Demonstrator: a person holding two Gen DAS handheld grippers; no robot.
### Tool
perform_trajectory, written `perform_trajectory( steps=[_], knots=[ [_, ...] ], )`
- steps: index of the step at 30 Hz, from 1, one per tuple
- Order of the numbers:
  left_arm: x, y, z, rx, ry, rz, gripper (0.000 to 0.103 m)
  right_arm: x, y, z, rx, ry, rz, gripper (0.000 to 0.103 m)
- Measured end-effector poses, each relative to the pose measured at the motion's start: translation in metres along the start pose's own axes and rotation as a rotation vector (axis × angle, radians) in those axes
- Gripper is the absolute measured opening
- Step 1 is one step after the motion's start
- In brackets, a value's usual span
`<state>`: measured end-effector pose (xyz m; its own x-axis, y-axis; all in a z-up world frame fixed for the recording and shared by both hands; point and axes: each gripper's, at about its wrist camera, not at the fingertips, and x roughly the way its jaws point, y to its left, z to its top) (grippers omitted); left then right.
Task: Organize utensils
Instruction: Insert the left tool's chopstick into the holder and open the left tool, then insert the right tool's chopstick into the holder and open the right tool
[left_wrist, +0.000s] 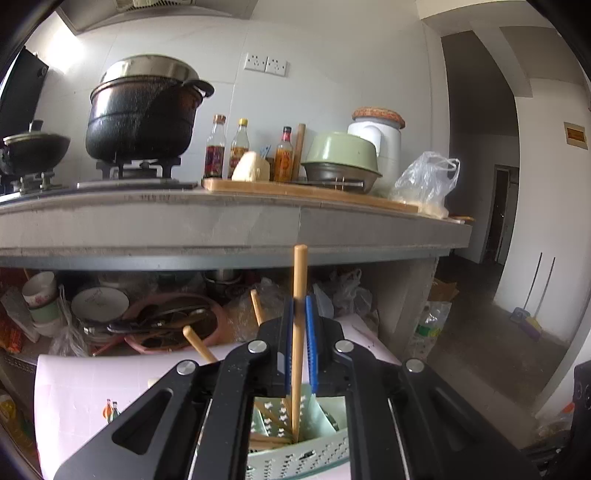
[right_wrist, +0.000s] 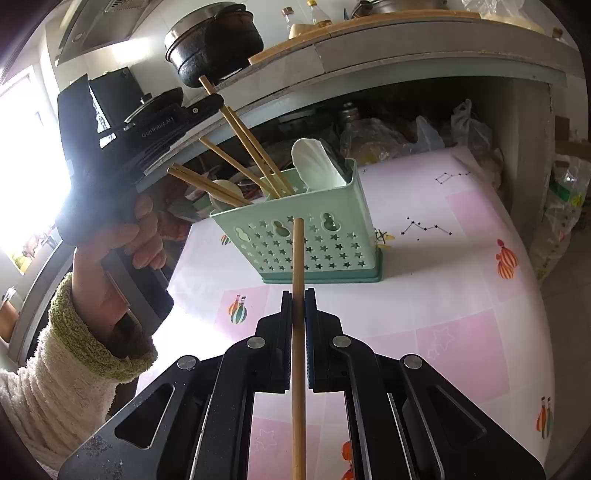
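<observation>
Hovering right above the green basket (right_wrist: 314, 236), left gripper (left_wrist: 299, 306) clamped on a chopstick (left_wrist: 298, 332), long axis near upright, lower tip already inside a compartment; farther back over the tablecloth (right_wrist: 443, 295), right gripper (right_wrist: 298, 295) pinching another chopstick (right_wrist: 298, 332).

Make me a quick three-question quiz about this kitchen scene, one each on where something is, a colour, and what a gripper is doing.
1. Where does the utensil basket stand?
A. on the stove
B. on the pink tablecloth
C. on the floor

2. What colour is the basket?
A. red
B. black
C. pale green

3. What is the right gripper doing?
A. hanging open
B. gripping a chopstick
C. holding a spoon

Answers: 1 B, its base rests on the cloth; 2 C, its star-holed wall is green; 3 B, the jaws pinch the stick.
</observation>
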<state>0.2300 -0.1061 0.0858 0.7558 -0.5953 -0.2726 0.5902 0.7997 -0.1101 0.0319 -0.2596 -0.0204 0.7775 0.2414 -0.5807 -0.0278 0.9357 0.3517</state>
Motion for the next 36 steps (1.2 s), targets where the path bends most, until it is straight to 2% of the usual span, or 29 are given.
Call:
perform_trajectory(
  steps=[3,9,16,20,23,28,36],
  knots=[
    [0.003,0.001,-0.009,0.0,0.025,0.009,0.006,0.0,0.001,0.0,-0.003,0.0,-0.003,0.005],
    [-0.006,0.005,-0.019,-0.022,0.027,0.02,0.008,-0.001,0.005,0.002,-0.015,-0.002,-0.012,0.005],
    [-0.05,0.006,-0.029,-0.078,0.0,0.006,0.035,-0.004,0.011,0.012,-0.043,-0.023,-0.022,0.005],
    [-0.083,0.007,-0.036,-0.087,-0.021,0.011,0.051,-0.005,0.02,0.03,-0.081,-0.057,-0.011,0.005],
    [-0.104,0.011,-0.048,-0.108,-0.007,0.017,0.06,-0.006,0.029,0.051,-0.106,-0.111,0.009,0.005],
    [-0.13,0.017,-0.077,-0.143,0.064,0.031,0.071,-0.004,0.041,0.101,-0.11,-0.244,0.068,0.005],
    [-0.163,0.032,-0.124,-0.182,0.153,0.143,0.074,0.027,0.064,0.166,-0.16,-0.428,0.059,0.005]
  ],
)
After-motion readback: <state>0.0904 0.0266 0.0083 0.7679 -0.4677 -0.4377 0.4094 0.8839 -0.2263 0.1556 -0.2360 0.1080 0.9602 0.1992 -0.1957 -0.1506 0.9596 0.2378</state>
